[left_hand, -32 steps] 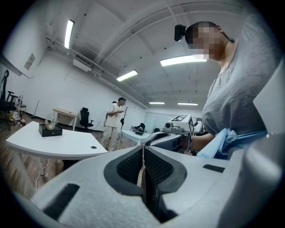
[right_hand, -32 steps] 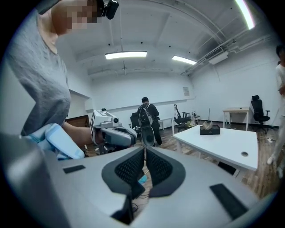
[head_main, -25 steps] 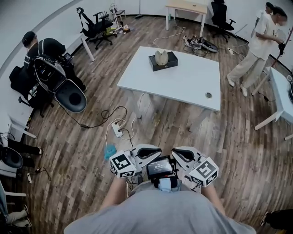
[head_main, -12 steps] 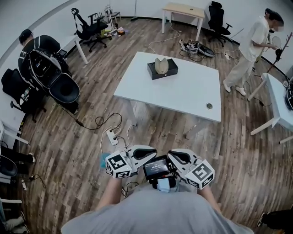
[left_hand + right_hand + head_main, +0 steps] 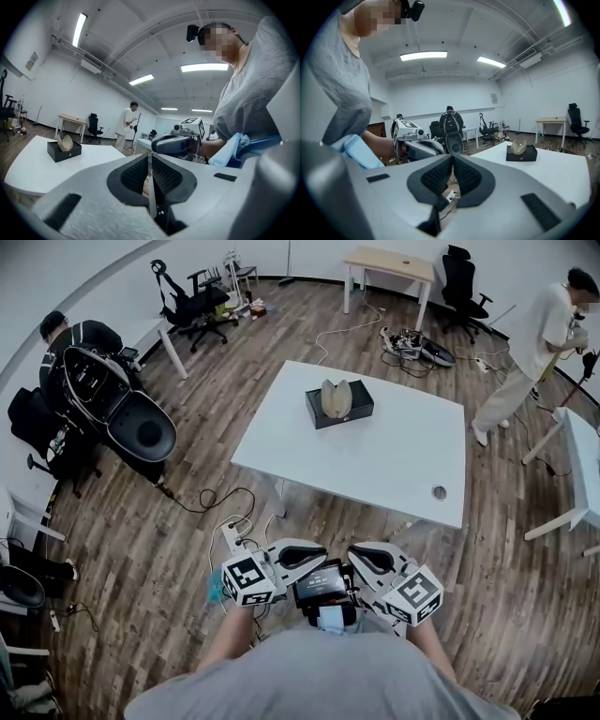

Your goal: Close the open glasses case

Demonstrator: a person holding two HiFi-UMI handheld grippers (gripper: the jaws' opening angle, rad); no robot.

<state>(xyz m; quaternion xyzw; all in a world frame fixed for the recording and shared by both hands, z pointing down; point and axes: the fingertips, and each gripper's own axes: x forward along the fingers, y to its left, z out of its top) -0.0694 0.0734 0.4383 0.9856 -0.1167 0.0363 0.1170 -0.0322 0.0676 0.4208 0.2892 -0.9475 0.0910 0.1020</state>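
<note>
Wood-plank floor (image 5: 169, 531) surrounds white table (image 5: 375, 460) bearing open glasses case (image 5: 335, 397)

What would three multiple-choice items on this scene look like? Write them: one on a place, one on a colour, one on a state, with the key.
1. The glasses case sits: A in a drawer; B on the table; C on a shelf.
2. The table top is: A green; B black; C white.
3. The left claw and right claw are: A shut and empty; B wide open; C gripping the case.

Key: 1 B, the head view shows it on the table's far part; 2 C, the top is plain white; 3 A, each claw's pads meet with nothing between.
</note>
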